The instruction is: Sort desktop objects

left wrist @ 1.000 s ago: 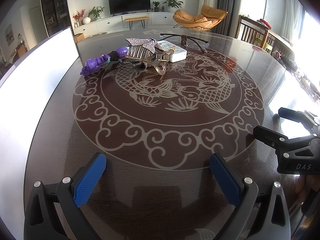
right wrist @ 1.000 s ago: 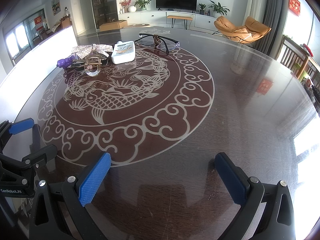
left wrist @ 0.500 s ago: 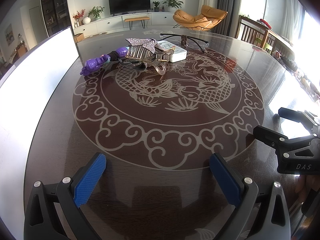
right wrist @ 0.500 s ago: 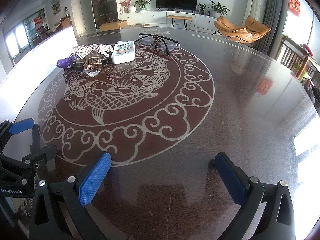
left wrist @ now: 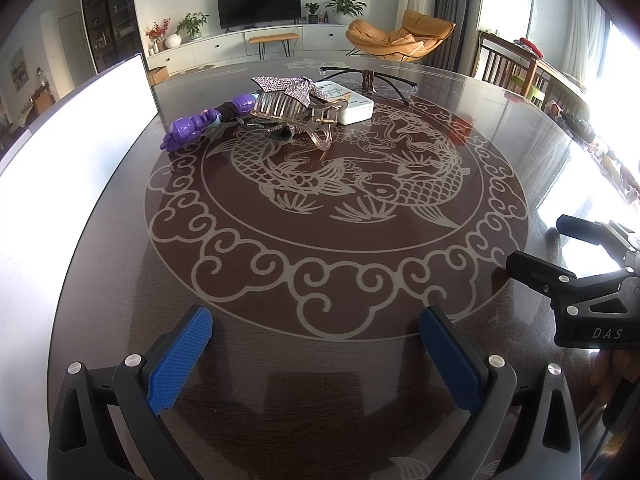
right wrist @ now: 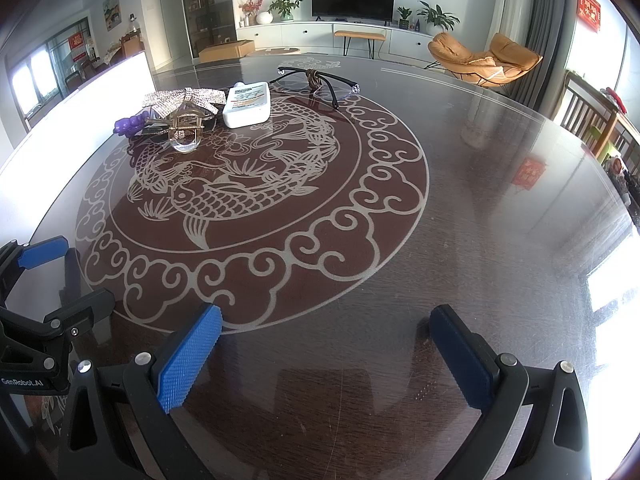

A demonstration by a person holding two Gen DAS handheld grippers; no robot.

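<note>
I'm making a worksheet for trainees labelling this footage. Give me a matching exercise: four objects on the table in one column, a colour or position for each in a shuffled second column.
Column 1:
1. Knobbly plastic toy
2. Flat rectangular box
3. Thin-framed eyeglasses
4. Transparent hair claw clip

Column 2:
A. White with a printed label
B. Farthest from the grippers, arms unfolded
C. Purple, at the left end of the cluster
D. Amber-tinted, under a rhinestone bow

Pairs: 1-C, 2-A, 3-B, 4-D
</note>
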